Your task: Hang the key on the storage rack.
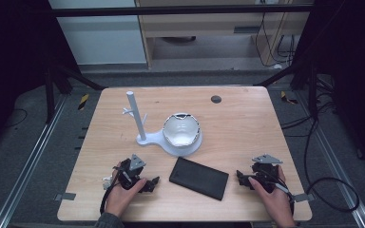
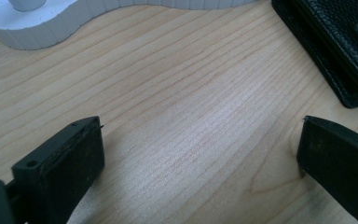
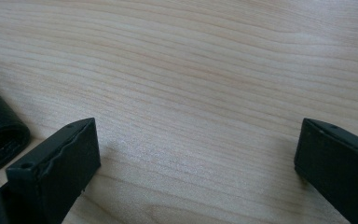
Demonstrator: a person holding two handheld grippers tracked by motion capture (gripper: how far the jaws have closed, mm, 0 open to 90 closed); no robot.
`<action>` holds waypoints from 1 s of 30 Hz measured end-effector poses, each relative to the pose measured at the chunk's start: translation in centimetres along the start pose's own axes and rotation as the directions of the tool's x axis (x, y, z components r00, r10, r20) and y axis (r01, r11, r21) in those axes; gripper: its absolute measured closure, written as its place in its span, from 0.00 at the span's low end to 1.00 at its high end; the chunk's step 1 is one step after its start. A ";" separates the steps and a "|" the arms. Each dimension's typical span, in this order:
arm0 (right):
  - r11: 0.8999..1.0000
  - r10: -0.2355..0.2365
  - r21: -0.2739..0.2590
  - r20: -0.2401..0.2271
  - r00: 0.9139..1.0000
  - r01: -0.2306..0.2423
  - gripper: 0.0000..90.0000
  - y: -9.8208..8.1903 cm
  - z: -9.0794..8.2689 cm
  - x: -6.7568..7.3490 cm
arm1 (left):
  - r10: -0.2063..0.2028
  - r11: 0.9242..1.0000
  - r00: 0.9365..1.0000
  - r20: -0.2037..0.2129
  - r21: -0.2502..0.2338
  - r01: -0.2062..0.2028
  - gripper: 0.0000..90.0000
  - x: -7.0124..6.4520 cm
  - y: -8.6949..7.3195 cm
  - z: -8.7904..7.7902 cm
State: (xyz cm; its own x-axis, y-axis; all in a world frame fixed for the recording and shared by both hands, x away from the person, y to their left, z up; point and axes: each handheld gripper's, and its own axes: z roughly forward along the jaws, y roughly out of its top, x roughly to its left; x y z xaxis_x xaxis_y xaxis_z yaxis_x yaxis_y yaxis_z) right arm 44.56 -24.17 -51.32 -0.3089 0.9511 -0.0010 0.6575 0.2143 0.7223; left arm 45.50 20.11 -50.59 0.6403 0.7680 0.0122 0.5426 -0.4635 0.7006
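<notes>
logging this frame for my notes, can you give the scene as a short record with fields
surface: wooden table
left gripper: open, resting on the table, nothing between its fingers
right gripper: open, resting on the table, holding nothing
between the grippers: black case, lying flat
behind the case: white stand with an upright post, shiny bowl on its base

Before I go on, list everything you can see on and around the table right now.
Flat black leather case: one, black, near edge between the grippers.
White plastic stand with upright branched post: one, white, table centre-left.
Shiny rounded bowl-like object: one, silvery, on the stand's round base.
Small dark round disc: one, dark, far side.
Light wooden table: one.
Left gripper: black, fingers open, empty.
Right gripper: black, fingers open, empty.
</notes>
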 end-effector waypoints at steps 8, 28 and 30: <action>1.000 -0.002 -0.005 -0.003 1.000 0.002 0.01 -0.1 -0.1 0.0 | 0.035 0.996 0.999 0.016 0.086 -0.036 0.13 1.5 1.9 -4.8; 1.000 -0.011 -0.003 -0.009 1.000 0.011 0.01 -0.2 -0.2 0.0 | -0.018 0.963 0.995 -0.103 0.265 0.045 0.41 6.3 1.0 -11.1; 1.000 -0.012 -0.002 -0.010 1.000 0.012 0.01 -0.2 -0.2 0.0 | -0.005 0.956 0.997 -0.075 0.294 0.027 0.48 5.9 0.7 -10.6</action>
State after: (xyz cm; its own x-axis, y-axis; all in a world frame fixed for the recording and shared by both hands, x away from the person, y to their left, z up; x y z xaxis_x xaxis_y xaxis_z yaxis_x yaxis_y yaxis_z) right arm 44.29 -24.31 -51.34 -0.3238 0.9461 -0.0023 0.6522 0.2250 0.7239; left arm 43.90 29.04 -42.51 0.5948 0.8014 0.0623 0.6953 -0.5519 0.4604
